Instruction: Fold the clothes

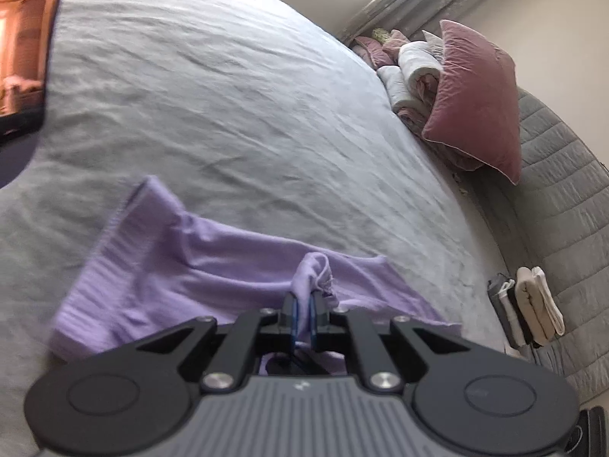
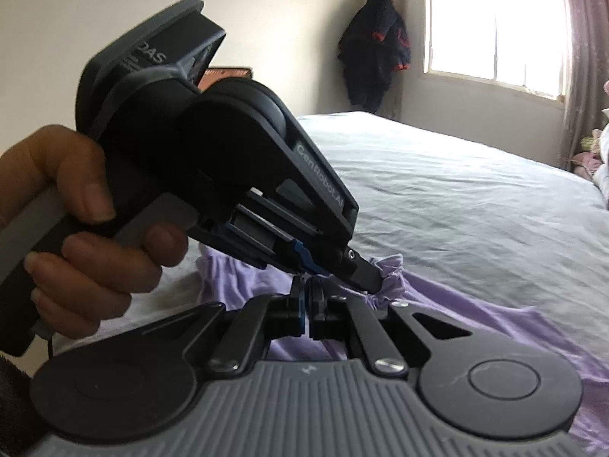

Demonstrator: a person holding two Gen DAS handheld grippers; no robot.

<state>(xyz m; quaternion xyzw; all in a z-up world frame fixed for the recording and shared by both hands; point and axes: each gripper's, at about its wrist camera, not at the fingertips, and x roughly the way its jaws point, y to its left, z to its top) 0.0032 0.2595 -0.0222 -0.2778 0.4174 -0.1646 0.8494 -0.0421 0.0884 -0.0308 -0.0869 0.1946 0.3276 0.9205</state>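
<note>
Garment: lilac garment [image 1: 198, 266] lies spread, partly rumpled, on the bed [image 1: 228, 114], near its edge closest to the cameras.
Left gripper: left gripper [image 1: 303, 306] is clamped on a bunched fold of the lilac cloth; the fabric rises between its fingers.
Right gripper: right gripper [image 2: 305, 304] has its jaws nearly together just beside the left one; cloth lies under it, but I cannot tell whether any is pinched.
Step in hand: judged to be taking hold of one edge with both grippers before a fold.
Doing it well: get a firm second pinch apart from the first, draw the edge taut, lift low, lay it over evenly.
Containers: none in view; folded clothes [image 1: 527, 310] are stacked at the headboard [image 1: 563, 175], a pink pillow [image 1: 472, 103] beyond.
</note>
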